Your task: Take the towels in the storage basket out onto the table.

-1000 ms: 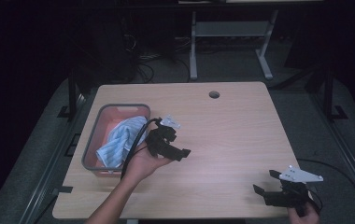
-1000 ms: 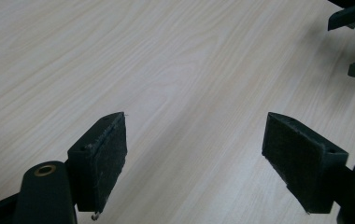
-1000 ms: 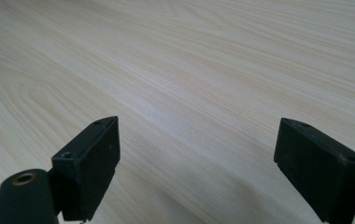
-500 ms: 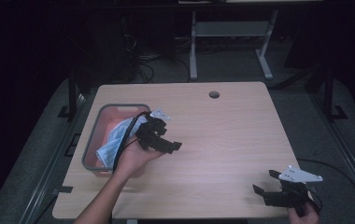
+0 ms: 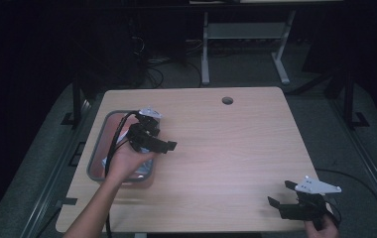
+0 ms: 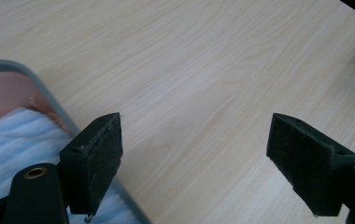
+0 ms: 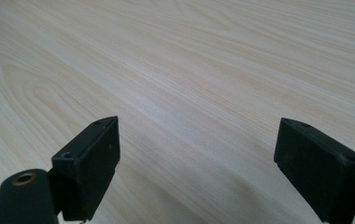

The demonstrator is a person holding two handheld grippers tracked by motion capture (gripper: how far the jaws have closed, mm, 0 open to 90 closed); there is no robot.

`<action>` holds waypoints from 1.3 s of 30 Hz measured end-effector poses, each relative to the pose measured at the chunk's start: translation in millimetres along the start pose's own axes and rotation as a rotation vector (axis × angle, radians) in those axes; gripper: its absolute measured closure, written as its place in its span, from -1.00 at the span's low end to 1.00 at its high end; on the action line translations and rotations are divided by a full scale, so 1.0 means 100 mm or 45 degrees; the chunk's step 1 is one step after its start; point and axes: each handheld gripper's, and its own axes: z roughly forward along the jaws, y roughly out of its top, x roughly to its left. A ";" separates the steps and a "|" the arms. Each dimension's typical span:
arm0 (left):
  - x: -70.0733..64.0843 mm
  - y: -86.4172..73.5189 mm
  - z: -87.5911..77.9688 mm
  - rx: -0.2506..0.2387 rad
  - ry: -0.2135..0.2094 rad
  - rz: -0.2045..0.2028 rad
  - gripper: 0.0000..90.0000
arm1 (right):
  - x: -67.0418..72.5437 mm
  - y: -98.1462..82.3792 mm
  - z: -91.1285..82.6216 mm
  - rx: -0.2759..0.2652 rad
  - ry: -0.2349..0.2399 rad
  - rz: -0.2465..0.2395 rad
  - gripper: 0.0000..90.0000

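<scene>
One tray [image 5: 96, 163], one blue cloth [image 6: 12, 140] inside — two grippers, jaws apart.

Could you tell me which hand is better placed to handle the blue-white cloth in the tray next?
Left, probably: the left tongs stand open beside the tray holding the cloth; the right tongs sit at the table's opposite corner.

A light wooden table [image 5: 236, 148] with a rounded edge carries a small round cable hole [image 5: 227, 100] near its far edge, a little right of the middle. Beyond the table's far edge a pale metal desk frame [image 5: 243, 37] stands on the dark floor, and a tangle of black cables [image 5: 164, 54] lies on the floor to that frame's left. Grey carpet [image 5: 355, 148] runs along the table's right side.
</scene>
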 end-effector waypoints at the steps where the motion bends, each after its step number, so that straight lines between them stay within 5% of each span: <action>1: 0.02 -0.01 -0.02 -0.001 0.009 -0.002 -0.59 | 0.00 0.00 0.00 0.000 0.000 -0.001 -0.69; 21: 0.57 -0.24 -0.29 -0.004 0.142 -0.167 -0.59 | 0.02 0.01 0.01 0.004 0.004 -0.007 -0.69; 32: 0.78 -0.42 -0.21 0.033 0.197 -0.281 -0.60 | 0.01 0.00 0.01 0.005 0.011 -0.009 -0.69; 39: 0.82 -0.47 -0.05 0.115 0.215 -0.294 -0.59 | 0.05 0.01 0.04 0.016 0.023 -0.027 -0.69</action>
